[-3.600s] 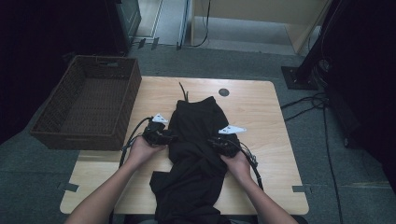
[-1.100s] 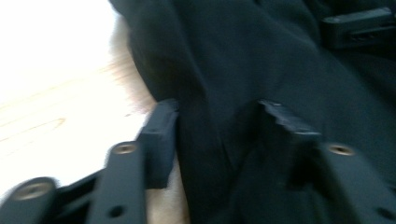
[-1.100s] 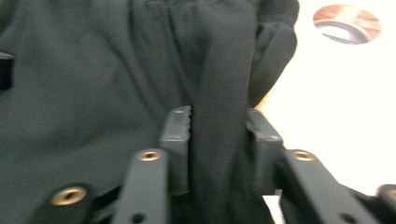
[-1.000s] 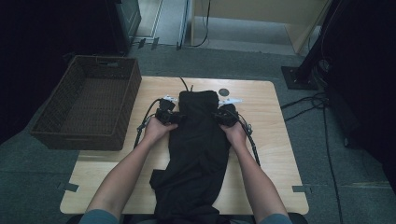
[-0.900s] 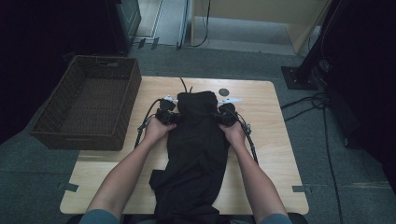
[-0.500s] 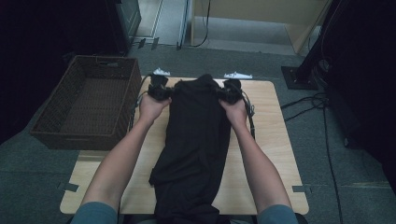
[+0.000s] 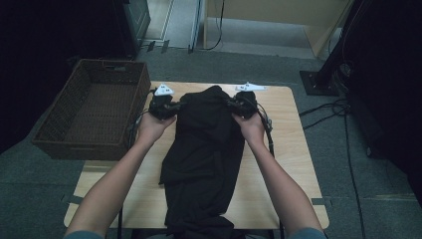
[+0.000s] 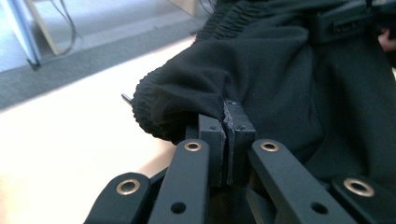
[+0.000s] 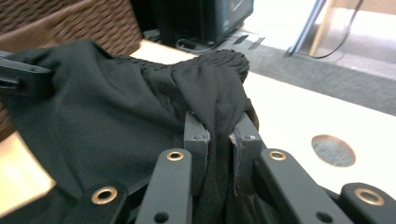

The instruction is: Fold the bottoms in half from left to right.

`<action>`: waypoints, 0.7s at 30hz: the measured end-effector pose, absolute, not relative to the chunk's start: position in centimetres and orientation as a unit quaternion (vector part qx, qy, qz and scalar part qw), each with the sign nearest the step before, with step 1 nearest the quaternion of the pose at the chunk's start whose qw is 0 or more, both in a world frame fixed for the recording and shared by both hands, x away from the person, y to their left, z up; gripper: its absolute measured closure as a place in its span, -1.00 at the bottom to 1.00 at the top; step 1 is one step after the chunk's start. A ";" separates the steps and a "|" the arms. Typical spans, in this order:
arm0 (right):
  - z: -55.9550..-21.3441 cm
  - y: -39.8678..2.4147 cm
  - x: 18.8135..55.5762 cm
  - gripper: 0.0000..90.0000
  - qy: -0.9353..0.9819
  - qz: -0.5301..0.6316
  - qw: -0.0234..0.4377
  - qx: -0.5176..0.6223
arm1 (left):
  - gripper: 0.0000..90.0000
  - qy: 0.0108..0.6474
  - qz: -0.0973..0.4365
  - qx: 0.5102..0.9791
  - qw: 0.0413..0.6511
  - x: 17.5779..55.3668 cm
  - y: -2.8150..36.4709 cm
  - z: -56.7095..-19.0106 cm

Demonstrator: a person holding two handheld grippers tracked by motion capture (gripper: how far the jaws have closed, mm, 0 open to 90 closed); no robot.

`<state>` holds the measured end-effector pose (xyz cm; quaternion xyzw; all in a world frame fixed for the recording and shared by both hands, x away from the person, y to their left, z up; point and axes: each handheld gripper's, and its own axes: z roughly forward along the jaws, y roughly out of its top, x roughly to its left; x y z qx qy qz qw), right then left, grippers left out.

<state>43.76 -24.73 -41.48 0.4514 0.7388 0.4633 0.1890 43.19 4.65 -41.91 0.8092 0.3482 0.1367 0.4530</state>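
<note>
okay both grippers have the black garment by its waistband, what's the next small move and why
Probably lift a little higher and draw the waistband toward the person to start a fold. Left gripper and right gripper are both clamped on the gathered edge of the black garment, which lies stretched out flat along the table.

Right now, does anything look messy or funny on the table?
A bit. The black garment lies rumpled, its near end hanging over the table edge. Both the left gripper and right gripper pinch its far end.
</note>
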 end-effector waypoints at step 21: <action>-51.1 -24.2 35.8 0.78 0.807 0.398 0.138 0.414 | 0.93 0.346 0.052 0.850 0.395 37.9 5.0 -50.6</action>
